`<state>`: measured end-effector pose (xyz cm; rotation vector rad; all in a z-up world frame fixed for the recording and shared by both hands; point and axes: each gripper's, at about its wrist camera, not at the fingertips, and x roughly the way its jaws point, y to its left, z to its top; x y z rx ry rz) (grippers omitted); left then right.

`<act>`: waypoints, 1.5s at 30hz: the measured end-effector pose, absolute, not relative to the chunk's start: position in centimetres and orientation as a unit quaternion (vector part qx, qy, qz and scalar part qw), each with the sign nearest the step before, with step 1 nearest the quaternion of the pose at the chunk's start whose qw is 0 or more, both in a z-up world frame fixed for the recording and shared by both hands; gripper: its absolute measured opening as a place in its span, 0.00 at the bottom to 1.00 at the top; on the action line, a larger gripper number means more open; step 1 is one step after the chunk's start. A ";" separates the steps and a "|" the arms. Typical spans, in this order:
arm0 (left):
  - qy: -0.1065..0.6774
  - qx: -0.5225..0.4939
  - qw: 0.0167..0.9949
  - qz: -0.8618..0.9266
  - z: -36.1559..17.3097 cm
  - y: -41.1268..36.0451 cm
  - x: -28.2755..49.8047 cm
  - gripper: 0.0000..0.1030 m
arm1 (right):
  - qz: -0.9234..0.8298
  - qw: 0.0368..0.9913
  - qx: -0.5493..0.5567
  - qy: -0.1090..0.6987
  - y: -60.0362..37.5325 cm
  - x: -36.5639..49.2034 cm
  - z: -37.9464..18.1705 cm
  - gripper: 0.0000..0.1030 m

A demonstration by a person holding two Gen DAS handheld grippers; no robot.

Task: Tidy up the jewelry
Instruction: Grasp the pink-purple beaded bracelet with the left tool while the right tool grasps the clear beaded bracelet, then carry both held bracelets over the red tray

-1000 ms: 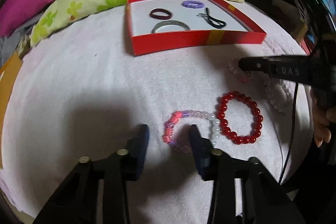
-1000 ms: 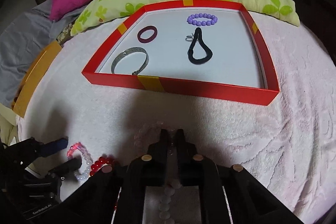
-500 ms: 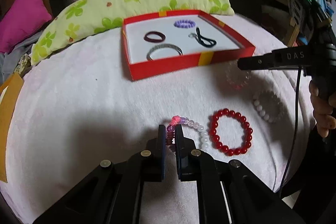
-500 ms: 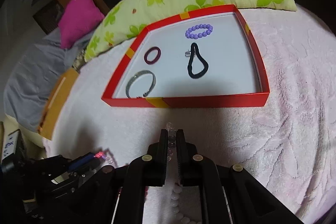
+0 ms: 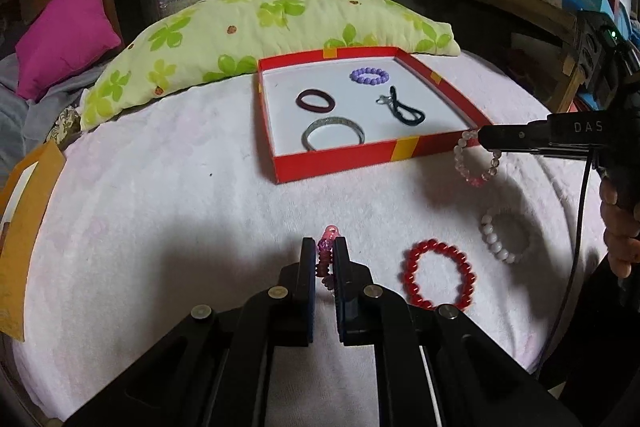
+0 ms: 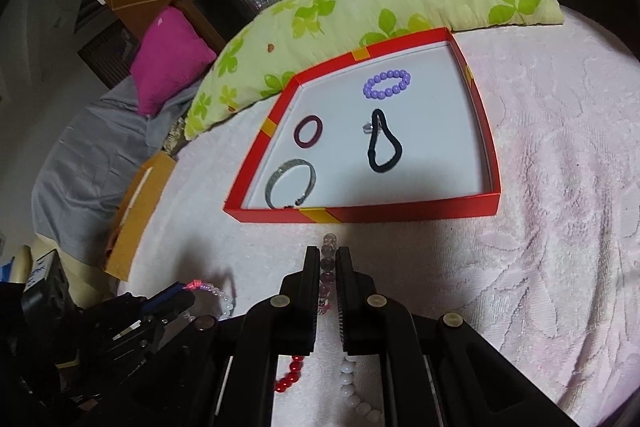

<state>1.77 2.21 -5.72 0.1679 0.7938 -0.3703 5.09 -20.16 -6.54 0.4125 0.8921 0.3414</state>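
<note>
Left gripper jaws clamp the pink-purple bracelet; right gripper jaws clamp the clear pink bracelet, near the red tray front edge.

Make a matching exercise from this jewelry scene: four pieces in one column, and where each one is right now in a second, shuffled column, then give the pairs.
Column one:
1. purple bead bracelet
2. red bead bracelet
3. pale pink bead bracelet
4. pink and purple bead bracelet

Column two:
A. pinched in the left claw
B. lying inside the red box
C. hanging from the right claw
D. lying loose on the pink cloth

Pairs: 1-B, 2-D, 3-C, 4-A
</note>
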 end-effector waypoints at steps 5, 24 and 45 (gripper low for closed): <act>0.372 0.115 0.904 -0.178 -3.3 0.9 1.4 0.08 | 0.174 0.863 0.229 0.416 -21.5 4.9 -5.9 0.09; 0.302 0.149 0.923 -0.187 5.2 -3.2 2.2 0.08 | 0.162 0.887 0.243 0.358 -23.6 3.3 -2.7 0.09; 0.283 0.116 0.936 -0.174 7.1 -0.3 7.4 0.08 | 0.152 0.900 0.244 0.328 -23.2 9.5 0.9 0.09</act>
